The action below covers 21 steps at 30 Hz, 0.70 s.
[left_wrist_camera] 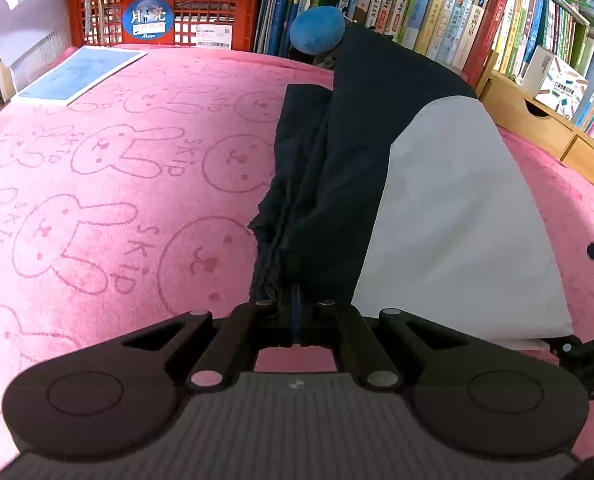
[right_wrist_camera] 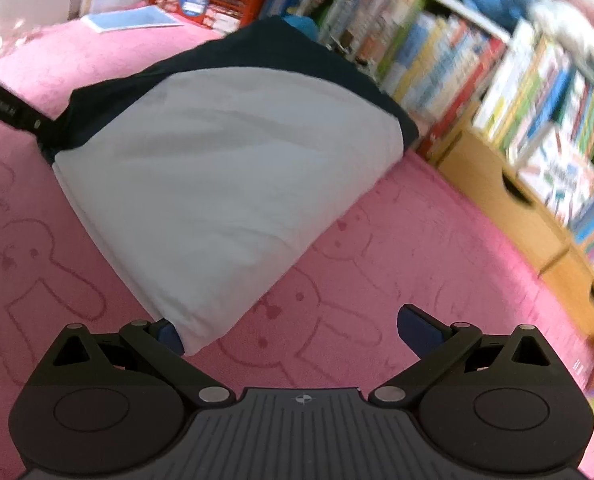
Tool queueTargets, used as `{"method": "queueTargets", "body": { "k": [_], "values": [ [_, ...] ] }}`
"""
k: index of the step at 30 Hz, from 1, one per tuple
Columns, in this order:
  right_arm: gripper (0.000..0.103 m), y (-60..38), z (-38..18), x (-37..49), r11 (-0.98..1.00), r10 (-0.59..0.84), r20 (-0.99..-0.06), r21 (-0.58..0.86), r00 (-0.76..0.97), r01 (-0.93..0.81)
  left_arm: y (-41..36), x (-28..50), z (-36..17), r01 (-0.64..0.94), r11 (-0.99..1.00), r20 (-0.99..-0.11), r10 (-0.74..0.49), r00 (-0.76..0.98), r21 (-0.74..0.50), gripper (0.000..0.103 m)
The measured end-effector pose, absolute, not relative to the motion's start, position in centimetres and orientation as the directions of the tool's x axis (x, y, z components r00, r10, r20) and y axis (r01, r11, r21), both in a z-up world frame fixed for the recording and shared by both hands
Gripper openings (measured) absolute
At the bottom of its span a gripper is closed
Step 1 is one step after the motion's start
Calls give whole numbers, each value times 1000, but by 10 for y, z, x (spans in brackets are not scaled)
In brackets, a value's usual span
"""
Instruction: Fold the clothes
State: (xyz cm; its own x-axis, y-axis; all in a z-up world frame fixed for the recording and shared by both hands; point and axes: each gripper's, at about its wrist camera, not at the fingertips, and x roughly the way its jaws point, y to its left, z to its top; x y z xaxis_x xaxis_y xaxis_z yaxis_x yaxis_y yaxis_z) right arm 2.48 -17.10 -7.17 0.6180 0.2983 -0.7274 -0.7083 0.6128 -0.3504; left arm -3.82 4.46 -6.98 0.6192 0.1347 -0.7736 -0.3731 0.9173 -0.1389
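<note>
While the left hand-held gripper (left_wrist_camera: 295, 306) pinches the navy-and-white garment (left_wrist_camera: 437, 208) at frame centre on the pink tabletop (left_wrist_camera: 117, 200), the right hand-held gripper (right_wrist_camera: 293, 330) is spread. Upper left, a red crate (left_wrist_camera: 217, 12) holds papers.

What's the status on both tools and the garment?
Left tool shut on garment, dark edge pinched. Right tool open, white corner beside its left finger. Garment partly folded on pink blanket. Nothing in the way.
</note>
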Motion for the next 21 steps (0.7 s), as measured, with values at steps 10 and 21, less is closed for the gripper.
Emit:
{"method": "queueTargets", "body": {
  "k": [10,21],
  "values": [
    [102,-173,-71,18,601,311,-695,-384,648,-701,46,-35,-68,-354,926,-787,123,605,-128,3],
    [101,-205,-70,5,641,191,-725,-418,662,-643,44,-40,-67,-302,947,-792,102,602,-108,3]
  ]
}}
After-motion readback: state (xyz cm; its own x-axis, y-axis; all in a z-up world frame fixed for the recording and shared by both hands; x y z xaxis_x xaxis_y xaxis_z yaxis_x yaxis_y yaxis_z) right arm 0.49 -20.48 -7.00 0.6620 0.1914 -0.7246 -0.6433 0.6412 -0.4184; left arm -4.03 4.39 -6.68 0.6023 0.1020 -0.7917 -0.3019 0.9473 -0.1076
